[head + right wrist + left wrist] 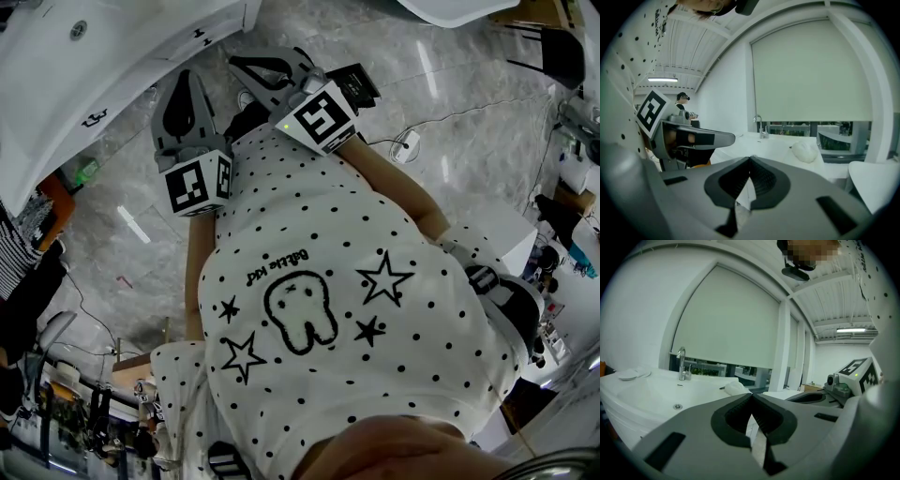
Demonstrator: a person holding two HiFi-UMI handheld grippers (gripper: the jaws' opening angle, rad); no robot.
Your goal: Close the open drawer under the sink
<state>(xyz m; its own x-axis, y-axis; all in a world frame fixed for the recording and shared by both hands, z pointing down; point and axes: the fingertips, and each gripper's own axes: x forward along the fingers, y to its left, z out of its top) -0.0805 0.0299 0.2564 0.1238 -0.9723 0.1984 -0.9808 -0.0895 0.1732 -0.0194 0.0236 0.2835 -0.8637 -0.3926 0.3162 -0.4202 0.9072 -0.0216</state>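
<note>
No open drawer shows in any view. In the head view the white sink (pixel 103 66) fills the upper left, seen from above. Both grippers are held close to the person's dotted shirt (pixel 319 281), side by side. My left gripper (pixel 187 79) points toward the sink's edge and my right gripper (pixel 238 64) sits just right of it. The left gripper view shows the left gripper (pixel 751 395) shut and empty, with the basin (pixel 656 392) and its tap (pixel 682 363) ahead. In the right gripper view the right gripper (pixel 750 159) is also shut on nothing.
A white lump, maybe a cloth (pixel 805 151), lies on the counter by the window with its drawn blind (pixel 811 75). A cable and a white plug (pixel 406 145) lie on the marble floor. A white box (pixel 506 234) stands at the right. Another person's striped clothing (pixel 17 253) is at the left edge.
</note>
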